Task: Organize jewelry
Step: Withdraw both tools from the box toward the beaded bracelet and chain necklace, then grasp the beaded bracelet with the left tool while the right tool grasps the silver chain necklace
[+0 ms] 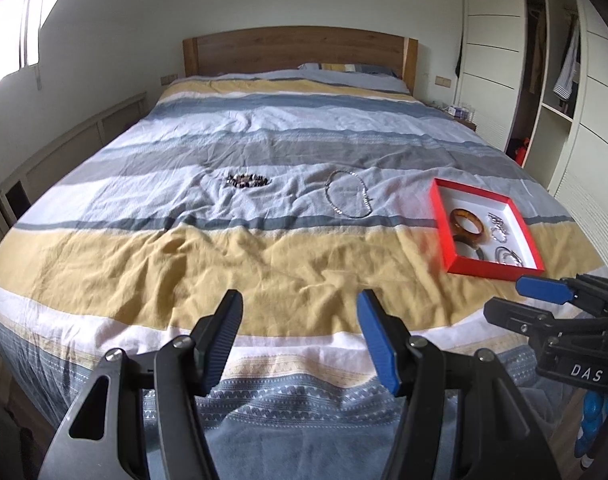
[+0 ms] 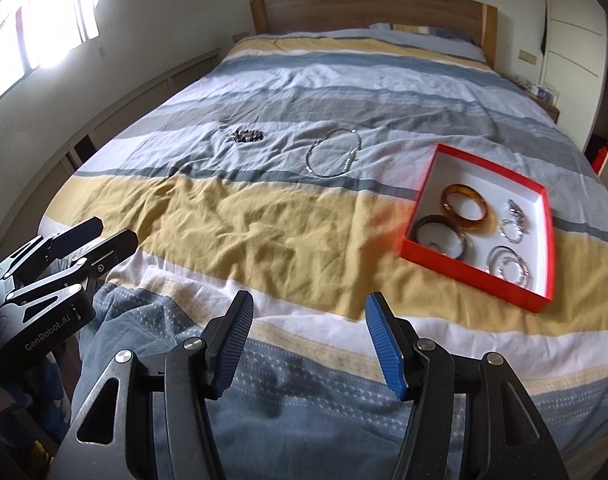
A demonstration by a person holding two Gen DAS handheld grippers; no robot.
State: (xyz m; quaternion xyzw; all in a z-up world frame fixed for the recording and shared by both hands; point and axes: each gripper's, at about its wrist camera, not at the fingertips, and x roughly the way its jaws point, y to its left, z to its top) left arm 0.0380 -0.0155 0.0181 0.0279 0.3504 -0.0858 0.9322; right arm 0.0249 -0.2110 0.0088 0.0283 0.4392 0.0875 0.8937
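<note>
R wrist | both claws wide open, empty | silver necklace (image 2: 334,153) ahead-left of right claw (image 2: 308,334), nearer than left claw (image 1: 299,328) | red box (image 2: 542,216) to the right

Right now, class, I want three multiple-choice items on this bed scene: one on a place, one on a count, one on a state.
1. Where does the silver necklace lie?
A. in the red box
B. on the bedspread, left of the red box
C. on the pillow

2. How many wide bangles are in the red box?
A. two
B. none
C. five

3. How is the right gripper?
A. shut on the necklace
B. shut on a bangle
C. open, holding nothing

Answers: 1 B, the chain rests on the bedspread outside the box. 2 A, an amber bangle and a dark bangle show. 3 C, only fabric shows in the gap.
</note>
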